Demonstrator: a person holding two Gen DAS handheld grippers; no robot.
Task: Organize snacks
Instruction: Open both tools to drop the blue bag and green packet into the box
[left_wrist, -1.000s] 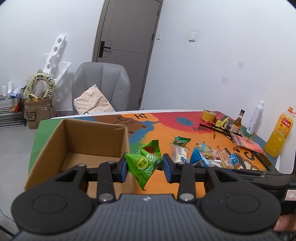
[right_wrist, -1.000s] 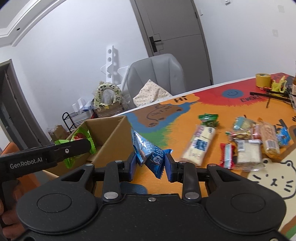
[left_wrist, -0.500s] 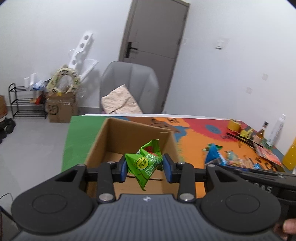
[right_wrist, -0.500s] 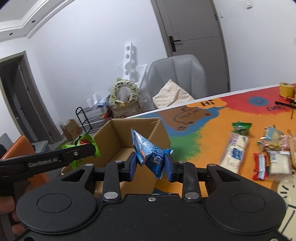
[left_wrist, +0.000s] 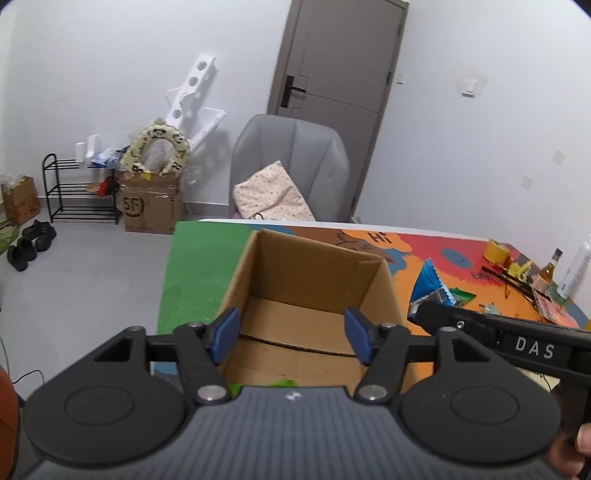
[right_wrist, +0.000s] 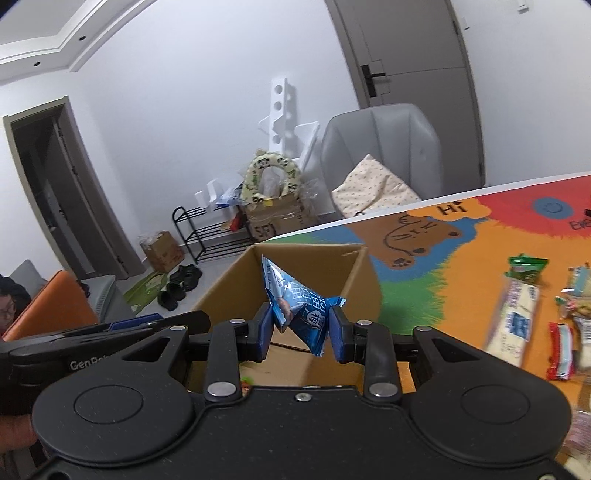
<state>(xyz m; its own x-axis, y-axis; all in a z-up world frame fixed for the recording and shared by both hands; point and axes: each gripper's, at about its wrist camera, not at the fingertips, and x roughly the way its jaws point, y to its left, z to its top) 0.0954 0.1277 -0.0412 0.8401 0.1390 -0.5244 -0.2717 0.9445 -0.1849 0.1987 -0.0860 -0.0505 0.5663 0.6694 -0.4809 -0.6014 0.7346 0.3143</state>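
Jaws of the left gripper are opening, empty, over the cardboard box; right gripper jaws clamp a blue snack packet.

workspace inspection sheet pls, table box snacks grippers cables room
surface: table under a bright cartoon mat.
job's things: open cardboard box at the green end; green packet barely visible low inside; blue packet held above the box; more snacks lying loose on the mat.
clutter: tape roll, bottles at the far end.
grippers: left gripper jaws opening, nothing between them; right gripper shut on the blue packet.
cables: one thin cable on the floor.
surroundings: grey chair with cushion, door, shoe rack, boxes, shoes.
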